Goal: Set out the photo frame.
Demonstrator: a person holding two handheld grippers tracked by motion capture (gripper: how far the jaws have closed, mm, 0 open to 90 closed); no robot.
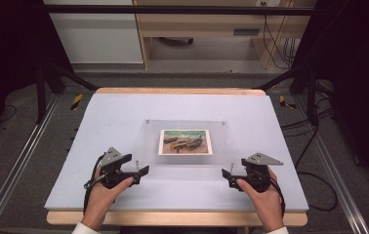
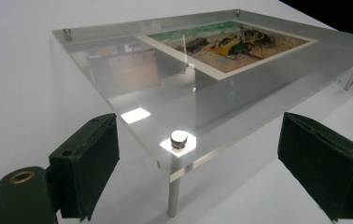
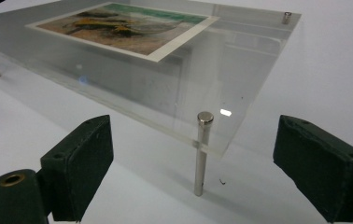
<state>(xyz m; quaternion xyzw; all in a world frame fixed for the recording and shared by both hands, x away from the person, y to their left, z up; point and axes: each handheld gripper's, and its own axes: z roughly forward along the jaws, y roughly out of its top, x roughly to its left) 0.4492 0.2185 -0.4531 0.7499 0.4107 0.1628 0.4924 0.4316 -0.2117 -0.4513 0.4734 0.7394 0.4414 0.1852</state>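
A clear acrylic panel (image 1: 146, 141) stands on thin metal legs in the middle of the white board, with a painted print (image 1: 184, 142) of boats under it. My left gripper (image 1: 137, 164) sits at the panel's near left corner, open. In the left gripper view its jaws stand wide on either side of the corner leg (image 2: 174, 196) and its cap, touching neither. My right gripper (image 1: 234, 166) is at the near right corner, also open. In the right gripper view the corner leg (image 3: 201, 154) stands between the spread jaws, apart from both.
The white board (image 1: 124, 107) lies on a wooden table with bare space all round the panel. Black frame posts and rails flank the table. Cables lie on the floor at the right, and a wooden desk stands behind.
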